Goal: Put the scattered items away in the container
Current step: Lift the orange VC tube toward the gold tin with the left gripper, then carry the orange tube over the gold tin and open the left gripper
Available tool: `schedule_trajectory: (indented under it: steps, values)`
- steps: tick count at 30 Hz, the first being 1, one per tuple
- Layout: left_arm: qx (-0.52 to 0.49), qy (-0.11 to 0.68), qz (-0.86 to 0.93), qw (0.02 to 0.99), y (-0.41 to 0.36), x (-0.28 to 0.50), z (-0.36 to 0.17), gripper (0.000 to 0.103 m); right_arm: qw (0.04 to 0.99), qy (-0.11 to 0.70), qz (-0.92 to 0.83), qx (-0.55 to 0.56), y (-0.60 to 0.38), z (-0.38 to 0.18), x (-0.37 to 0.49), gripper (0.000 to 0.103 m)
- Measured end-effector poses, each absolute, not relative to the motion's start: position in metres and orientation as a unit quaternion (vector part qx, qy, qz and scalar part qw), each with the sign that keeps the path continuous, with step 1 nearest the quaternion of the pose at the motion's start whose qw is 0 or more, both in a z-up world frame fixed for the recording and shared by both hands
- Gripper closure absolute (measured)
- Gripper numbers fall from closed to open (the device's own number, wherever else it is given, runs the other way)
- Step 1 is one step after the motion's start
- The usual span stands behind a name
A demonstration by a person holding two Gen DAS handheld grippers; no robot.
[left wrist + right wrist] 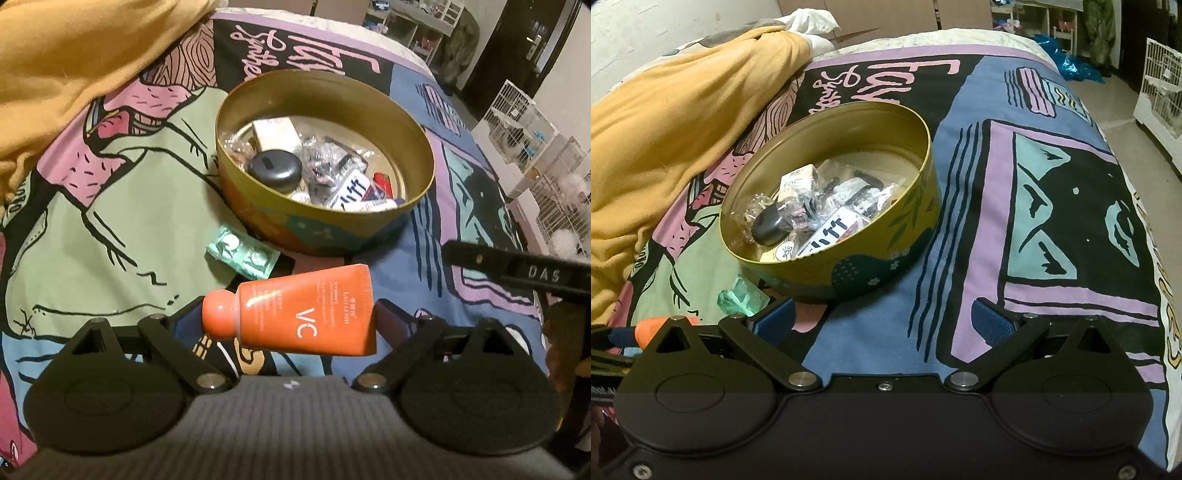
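One orange tube (295,314) is pinched crosswise in the left gripper (288,321) near one round tin (325,225) of small items, one green packet (242,254) beside it on the patterned bedspread (1015,184), while the right gripper (882,325) is spread with nothing between its fingers.

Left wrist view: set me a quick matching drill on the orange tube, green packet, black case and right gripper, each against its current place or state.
Things:
1. orange tube
2. green packet
3. black case
4. right gripper

Places or states:
A. inside the round tin
B. open, holding nothing
C. lying on the bedspread beside the tin
D. between the left gripper fingers

Pairs: 1-D, 2-C, 3-A, 4-B
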State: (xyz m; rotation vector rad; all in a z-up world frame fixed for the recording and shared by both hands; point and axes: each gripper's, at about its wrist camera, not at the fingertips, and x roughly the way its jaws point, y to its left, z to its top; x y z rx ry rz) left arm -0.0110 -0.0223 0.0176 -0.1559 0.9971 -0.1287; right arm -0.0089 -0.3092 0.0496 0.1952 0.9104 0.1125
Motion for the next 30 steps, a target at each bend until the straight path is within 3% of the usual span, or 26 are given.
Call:
schedule_trajectory:
  steps: [30]
  values:
    - [-0.081, 0.432, -0.063, 0.896, -0.02, 0.004, 0.062, 0.01, 0.889, 0.445, 0.061, 0.085, -0.305, 0.047, -0.007, 0.001]
